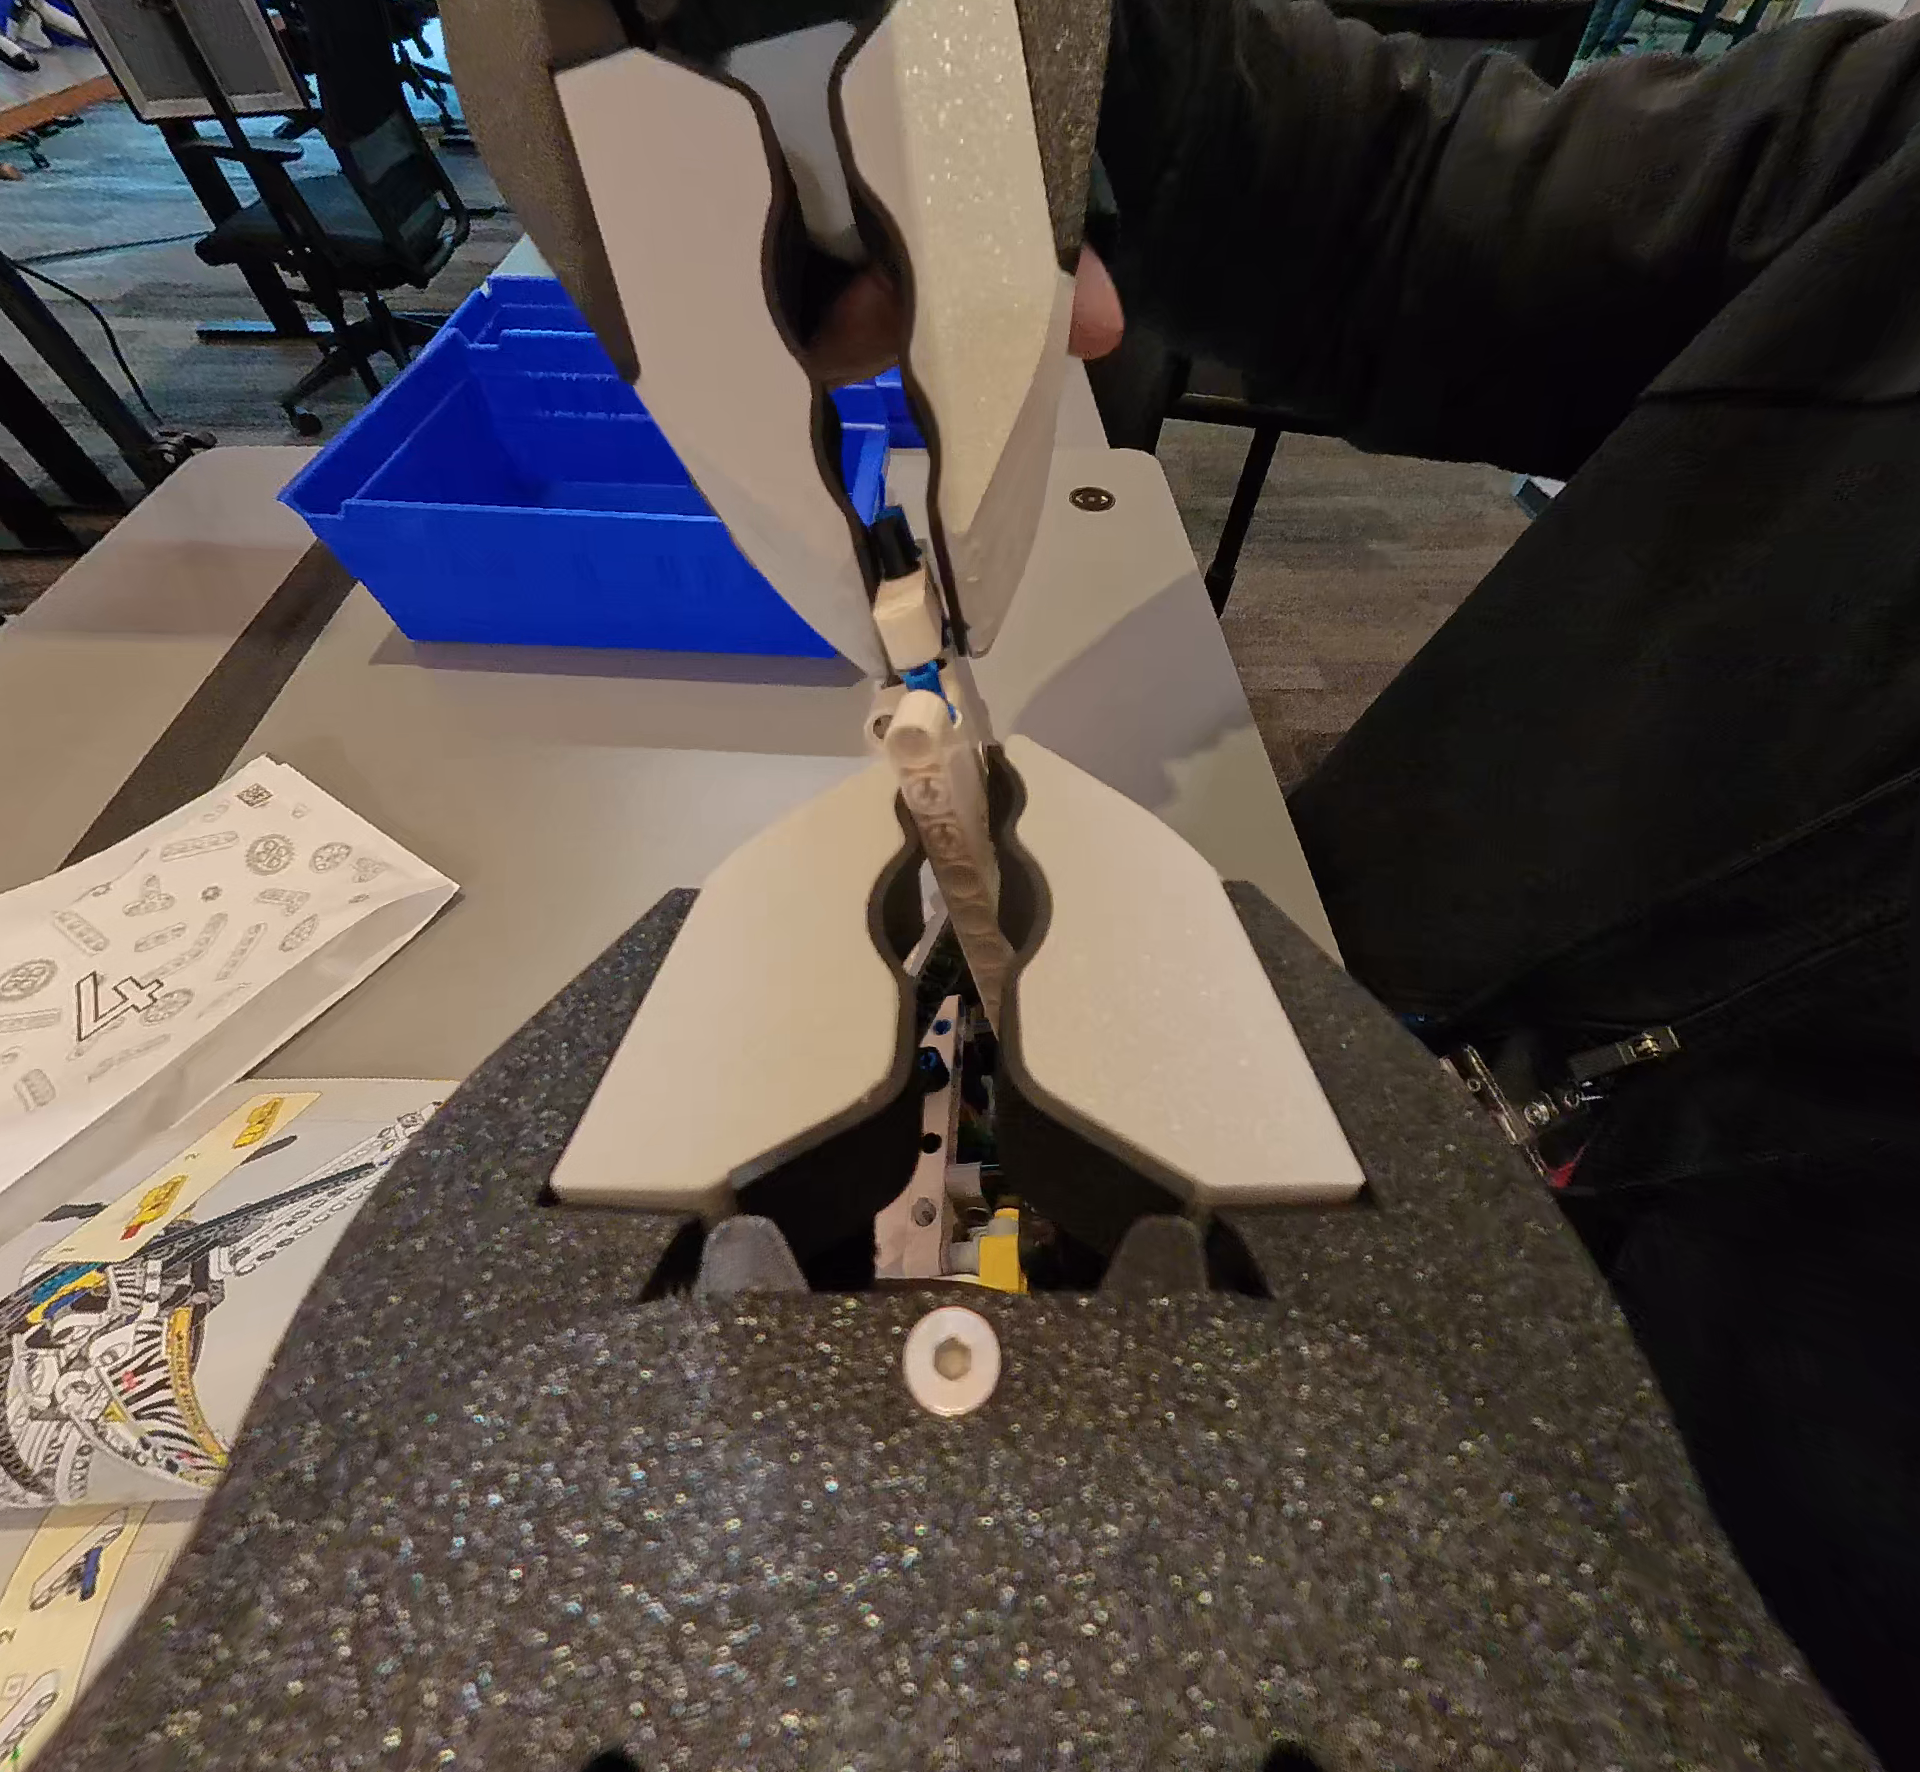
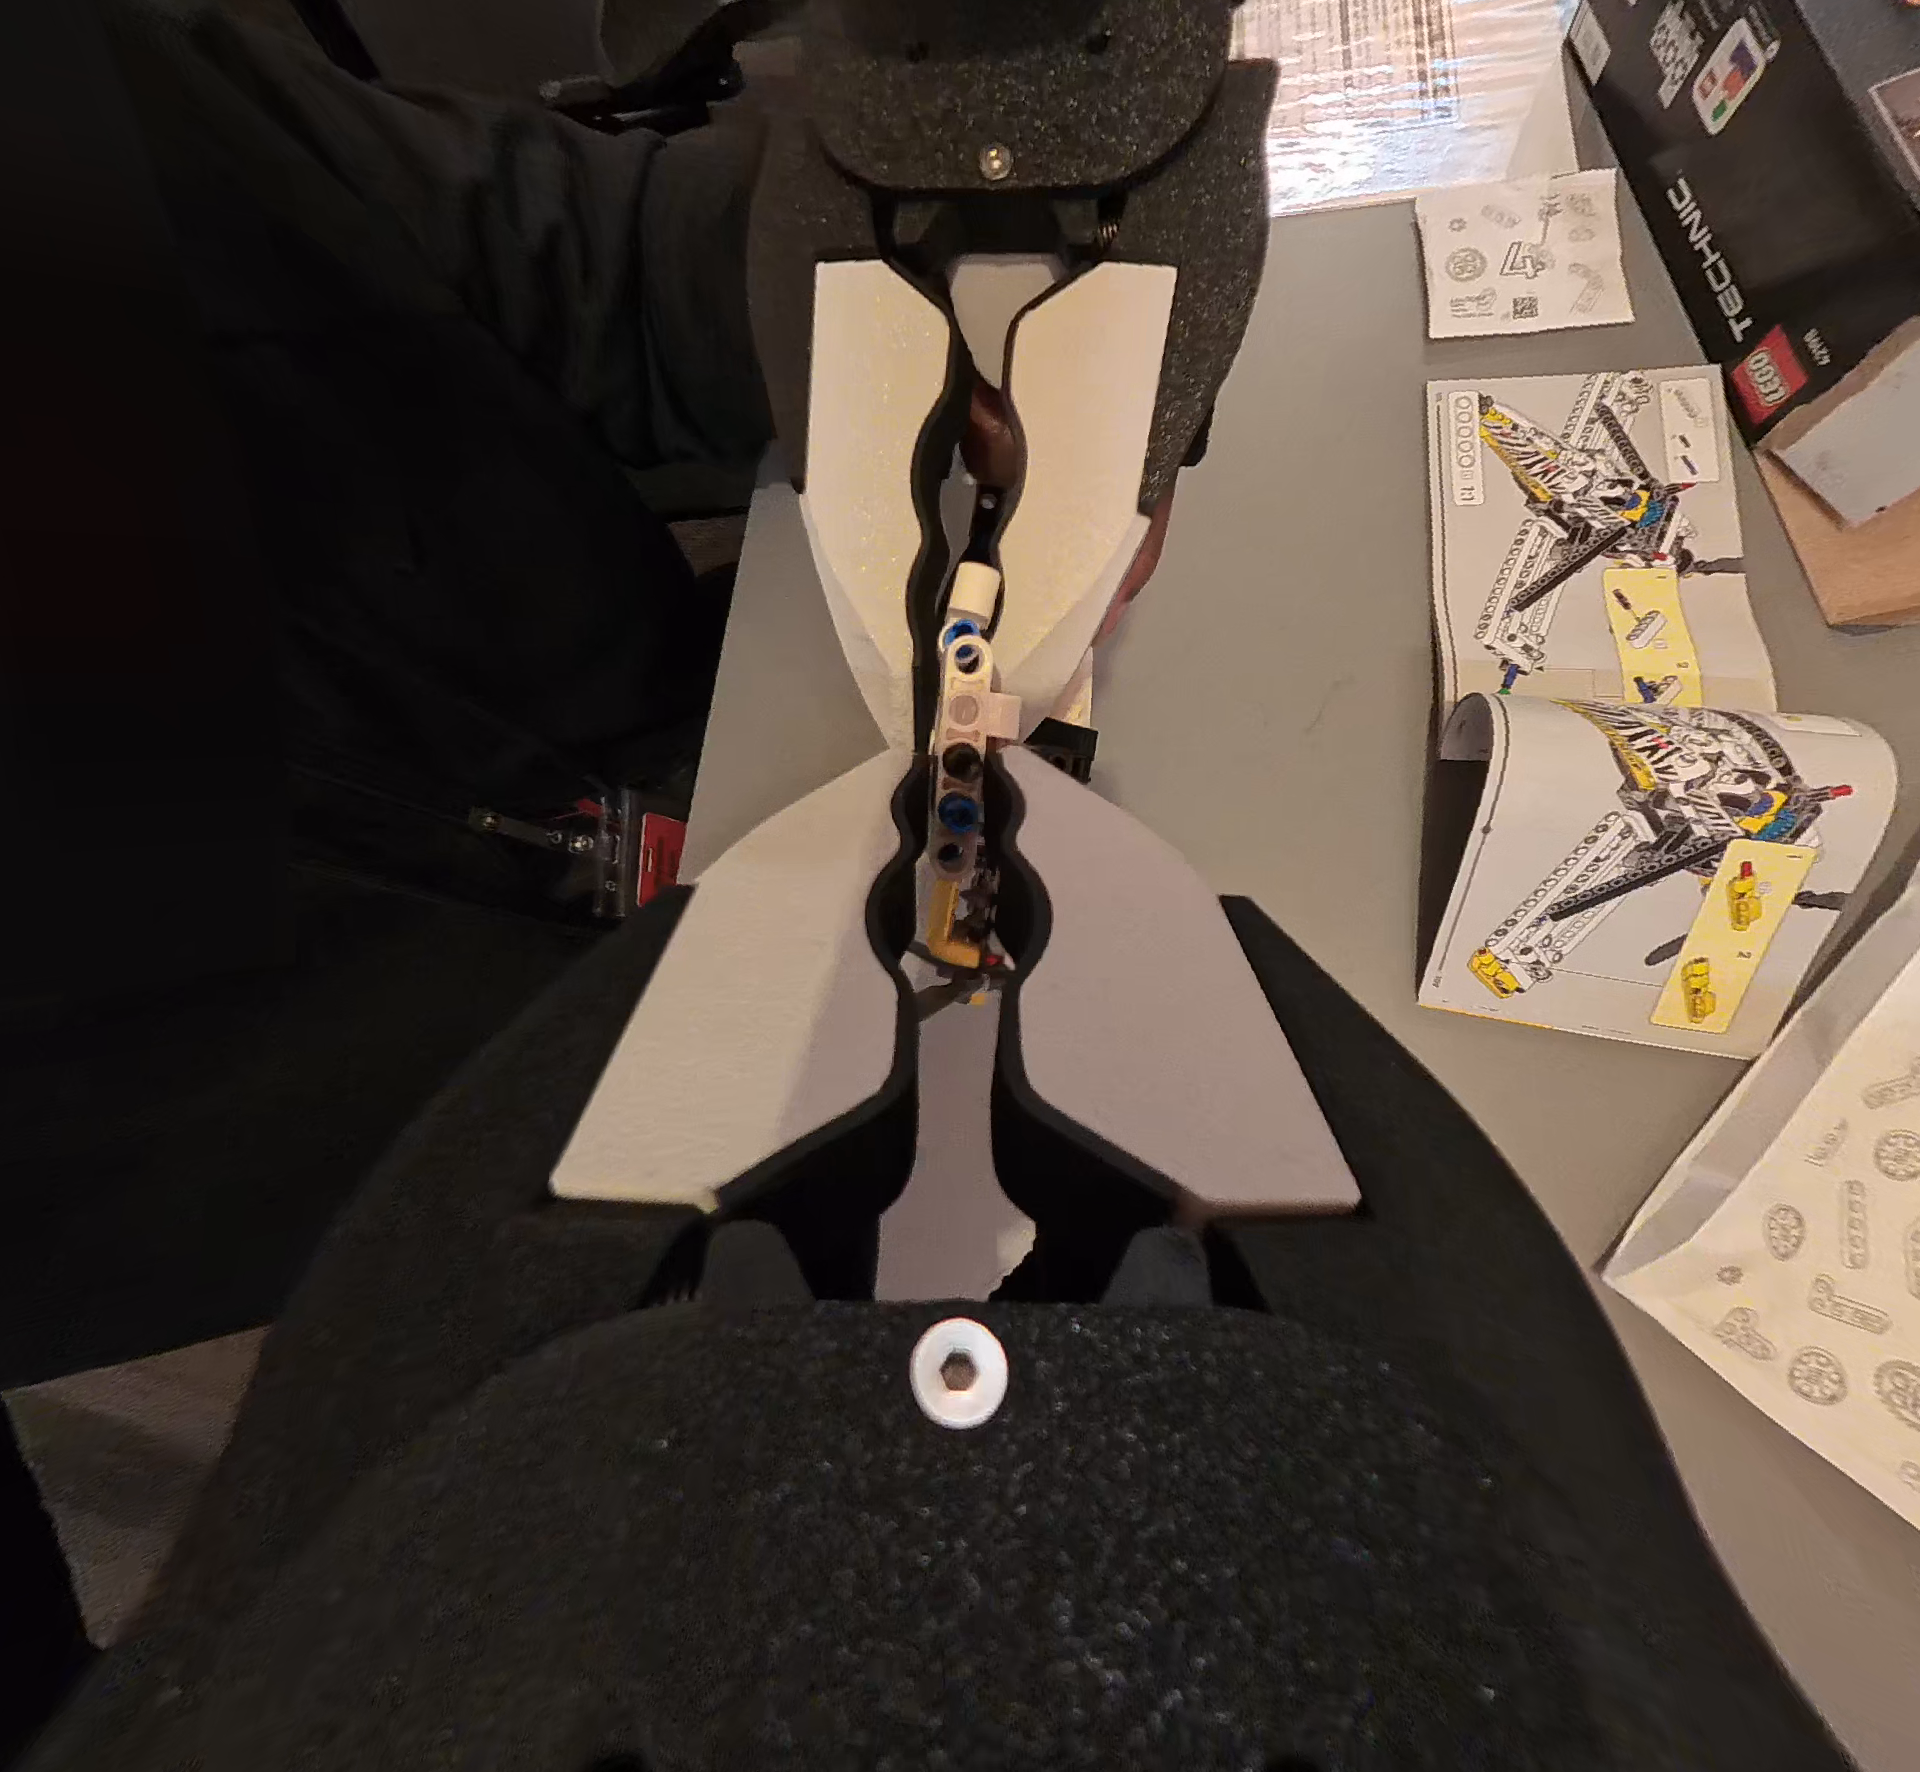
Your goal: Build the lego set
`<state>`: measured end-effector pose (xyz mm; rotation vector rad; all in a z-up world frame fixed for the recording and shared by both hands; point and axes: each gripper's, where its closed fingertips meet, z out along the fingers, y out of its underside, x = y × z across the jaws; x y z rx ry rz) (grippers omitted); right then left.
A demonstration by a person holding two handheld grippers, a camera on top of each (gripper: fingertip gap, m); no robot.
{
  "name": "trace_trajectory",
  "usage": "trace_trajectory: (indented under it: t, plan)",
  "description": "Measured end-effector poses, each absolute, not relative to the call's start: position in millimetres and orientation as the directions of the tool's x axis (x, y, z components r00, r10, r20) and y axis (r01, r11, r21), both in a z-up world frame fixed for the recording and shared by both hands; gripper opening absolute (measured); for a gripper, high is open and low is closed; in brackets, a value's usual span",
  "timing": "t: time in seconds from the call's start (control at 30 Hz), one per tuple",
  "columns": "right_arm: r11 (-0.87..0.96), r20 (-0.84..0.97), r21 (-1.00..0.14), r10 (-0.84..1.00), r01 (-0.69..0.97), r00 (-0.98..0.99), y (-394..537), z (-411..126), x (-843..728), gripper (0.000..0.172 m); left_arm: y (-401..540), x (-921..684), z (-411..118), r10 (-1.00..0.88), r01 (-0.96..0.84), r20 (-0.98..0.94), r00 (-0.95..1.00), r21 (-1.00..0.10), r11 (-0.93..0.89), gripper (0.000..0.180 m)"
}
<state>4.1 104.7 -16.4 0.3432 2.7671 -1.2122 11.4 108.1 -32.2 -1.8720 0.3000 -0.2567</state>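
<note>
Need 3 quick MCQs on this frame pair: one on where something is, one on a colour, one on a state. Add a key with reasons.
1. The white beam with holes is:
A. in the bin
B. between the facing fingertips of the two grippers
C. on the booklet

2. The bin on the table is:
A. red
B. blue
C. green

3. The instruction booklet is:
A. closed
B. open, one page curling up
C. inside the box

Key:
1 B: the white beam runs between the left gripper and right gripper, which are tip to tip.
2 B: the bin is plainly blue.
3 B: the instruction booklet lies open with a page arched up.
</note>
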Motion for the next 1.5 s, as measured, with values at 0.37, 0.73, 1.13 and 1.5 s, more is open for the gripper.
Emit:
trace_trajectory:
  t: [0.37, 0.73, 1.13, 1.5]
  plan:
    - [0.624, -0.154, -0.746, 0.174, 0.230, -0.973, 103.5, -13.2, 3.6, 0.016, 109.5, 9.3, -28.7, -0.318, -0.089, 0.006, 0.948, -0.955, -0.282, 0.009]
    - [0.621, -0.050, -0.761, 0.232, 0.187, -0.972, 111.1, 7.8, -4.1, 0.010, 120.8, -1.4, -10.4, -0.215, -0.229, -0.186, 0.959, -0.953, -0.198, 0.007]
    - [0.671, 0.018, -0.721, 0.266, 0.172, -0.964, 112.6, 5.9, -12.9, 0.009, 122.0, -8.6, -12.1, -0.183, -0.211, -0.181, 0.966, -0.964, -0.162, 0.007]
    - [0.640, 0.002, -0.745, 0.282, 0.187, -0.959, 108.0, 7.6, -19.7, 0.008, 117.8, -14.4, -10.7, -0.176, -0.154, -0.128, 0.976, -0.978, -0.141, 0.008]
